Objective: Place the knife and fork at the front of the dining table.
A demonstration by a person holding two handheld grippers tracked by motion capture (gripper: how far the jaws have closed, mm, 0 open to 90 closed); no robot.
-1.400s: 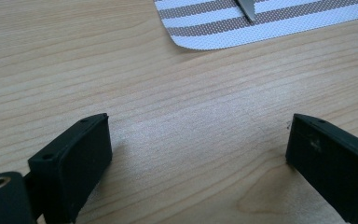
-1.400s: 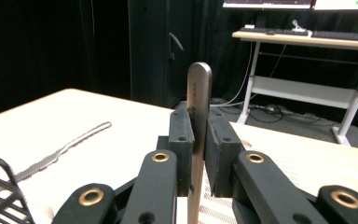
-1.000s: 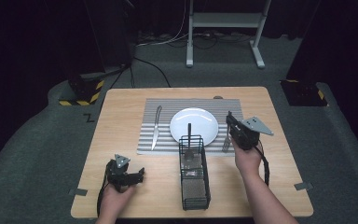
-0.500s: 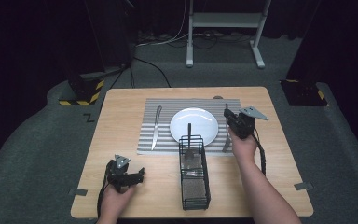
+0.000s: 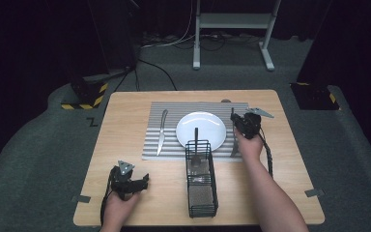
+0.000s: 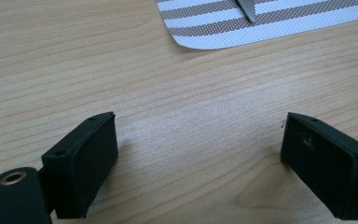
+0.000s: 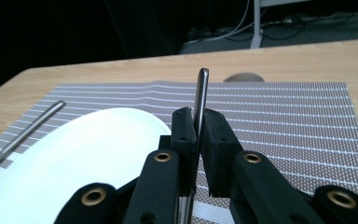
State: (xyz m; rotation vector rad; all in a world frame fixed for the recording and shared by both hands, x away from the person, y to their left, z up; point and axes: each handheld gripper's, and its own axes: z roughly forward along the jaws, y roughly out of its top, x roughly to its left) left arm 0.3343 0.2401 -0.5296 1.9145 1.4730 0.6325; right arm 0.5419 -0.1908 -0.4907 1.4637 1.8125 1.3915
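Observation:
My right gripper (image 5: 236,121) (image 7: 196,121) is shut on a thin metal piece of cutlery (image 7: 200,93), whose handle end rises between the jaws. It hovers over the striped placemat (image 5: 169,113) (image 7: 284,121), just right of the white plate (image 5: 207,128) (image 7: 74,154). The lower end of the cutlery (image 5: 234,145) reaches down toward the mat; I cannot tell what kind it is. My left gripper (image 5: 144,181) (image 6: 198,135) rests on the bare wood at the front left, open and with nothing between its jaws.
A knife (image 5: 162,133) (image 7: 28,128) lies on the mat left of the plate. A black wire basket (image 5: 202,183) stands in front of the plate with one utensil (image 5: 196,140) upright in it. A small dark round thing (image 5: 226,101) sits at the mat's far edge.
My right gripper has moved away from the person and slightly left toward the plate, with the cutlery still in its jaws. The left gripper has stayed put.

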